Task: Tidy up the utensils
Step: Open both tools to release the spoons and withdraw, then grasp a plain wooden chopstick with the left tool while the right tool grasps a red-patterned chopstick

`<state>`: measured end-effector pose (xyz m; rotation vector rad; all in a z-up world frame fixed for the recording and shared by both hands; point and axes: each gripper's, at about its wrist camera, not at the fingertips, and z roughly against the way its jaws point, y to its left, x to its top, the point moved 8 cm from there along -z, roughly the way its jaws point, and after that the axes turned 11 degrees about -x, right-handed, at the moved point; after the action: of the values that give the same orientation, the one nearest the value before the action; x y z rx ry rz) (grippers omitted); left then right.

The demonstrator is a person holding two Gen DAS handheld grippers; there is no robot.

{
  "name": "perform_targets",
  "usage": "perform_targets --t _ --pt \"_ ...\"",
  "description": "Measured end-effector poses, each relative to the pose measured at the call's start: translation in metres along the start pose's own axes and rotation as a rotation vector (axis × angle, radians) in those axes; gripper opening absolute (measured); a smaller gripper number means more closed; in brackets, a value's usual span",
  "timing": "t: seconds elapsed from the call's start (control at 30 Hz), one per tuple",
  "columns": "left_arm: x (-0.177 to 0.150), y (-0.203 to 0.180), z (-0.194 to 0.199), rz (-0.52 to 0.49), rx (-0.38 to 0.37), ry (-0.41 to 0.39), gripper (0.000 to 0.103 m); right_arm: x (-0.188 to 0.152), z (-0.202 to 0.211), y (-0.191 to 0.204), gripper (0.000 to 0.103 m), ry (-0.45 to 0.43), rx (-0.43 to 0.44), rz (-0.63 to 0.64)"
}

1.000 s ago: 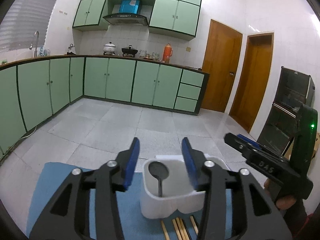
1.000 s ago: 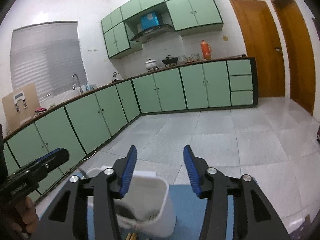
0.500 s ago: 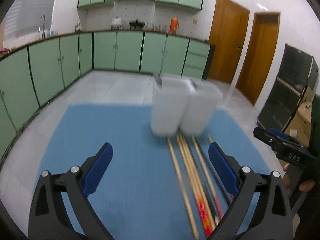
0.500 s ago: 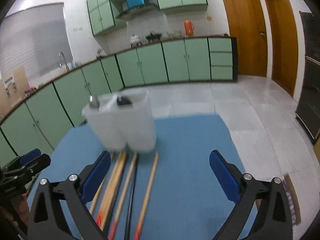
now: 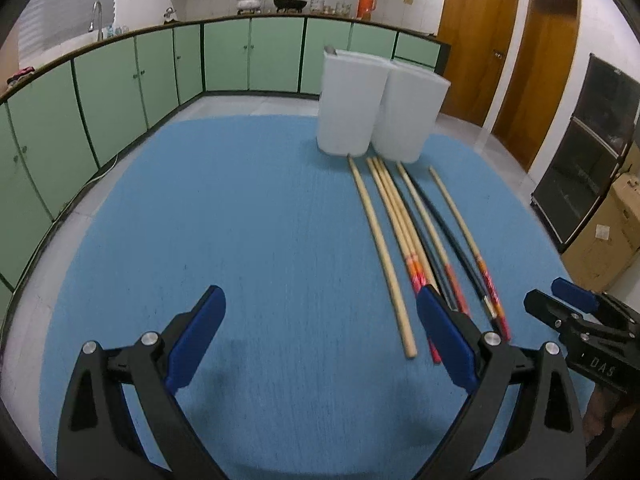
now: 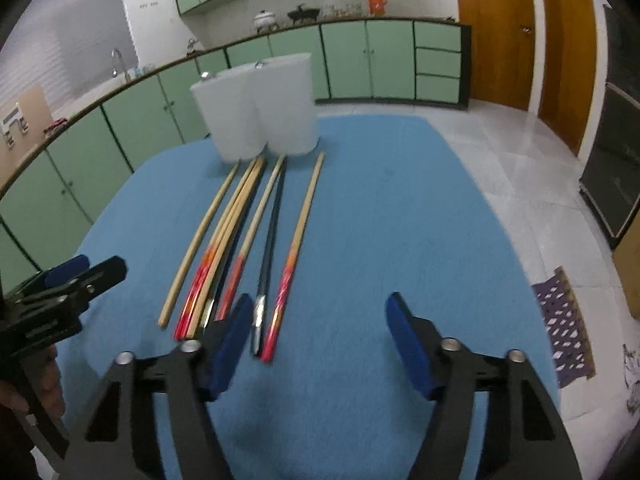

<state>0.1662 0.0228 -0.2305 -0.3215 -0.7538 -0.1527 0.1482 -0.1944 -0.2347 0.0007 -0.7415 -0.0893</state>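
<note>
Chopsticks point(image 5: 404, 236) lie loose on the counter point(image 5: 240, 220) before the far-edge holder point(image 5: 376, 108) — none sorted; left hand-held gripper point(image 5: 320, 340) released, right hand-held gripper point(image 6: 318, 340) closing, empty.

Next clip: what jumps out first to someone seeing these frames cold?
The row of chopsticks, pale wood, black, and red-ended, lying side by side on the blue mat. At their far tips stands a white two-compartment holder. In the foreground the left tool stands wide over bare mat, and the right tool is closing, nothing between its fingers.
</note>
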Motion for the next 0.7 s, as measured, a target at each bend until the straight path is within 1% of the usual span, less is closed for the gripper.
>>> perform_targets --t 0.07,0.13,0.27,0.37,0.47,0.53,0.63,0.7 --pt "-0.005 -0.001 0.000 -0.007 0.006 0.008 0.093 -0.004 -0.002 0.004 0.052 0.013 -0.005 0.023" --pt "-0.008 -0.004 -0.001 -0.020 0.019 0.015 0.093 -0.009 -0.002 0.007 0.047 0.021 -0.012 0.047" --pt "-0.012 -0.006 -0.002 -0.027 0.020 0.031 0.093 -0.021 -0.003 0.014 0.044 0.041 0.008 0.065" --pt "-0.014 -0.010 -0.004 -0.039 0.020 0.036 0.093 -0.028 -0.007 0.021 0.042 0.052 -0.011 0.100" --pt "-0.015 -0.012 -0.007 -0.046 0.016 0.048 0.093 -0.029 -0.007 0.020 0.039 0.038 -0.042 0.132" --pt "-0.018 -0.014 -0.010 -0.047 0.013 0.060 0.093 -0.028 -0.008 0.012 0.039 0.040 -0.059 0.117" --pt "-0.023 -0.018 -0.015 -0.046 0.002 0.078 0.093 -0.024 -0.008 0.000 0.039 0.046 -0.049 0.072" --pt "-0.025 -0.022 -0.017 -0.049 -0.006 0.090 0.093 -0.022 -0.008 -0.002 0.039 0.039 -0.055 0.069"
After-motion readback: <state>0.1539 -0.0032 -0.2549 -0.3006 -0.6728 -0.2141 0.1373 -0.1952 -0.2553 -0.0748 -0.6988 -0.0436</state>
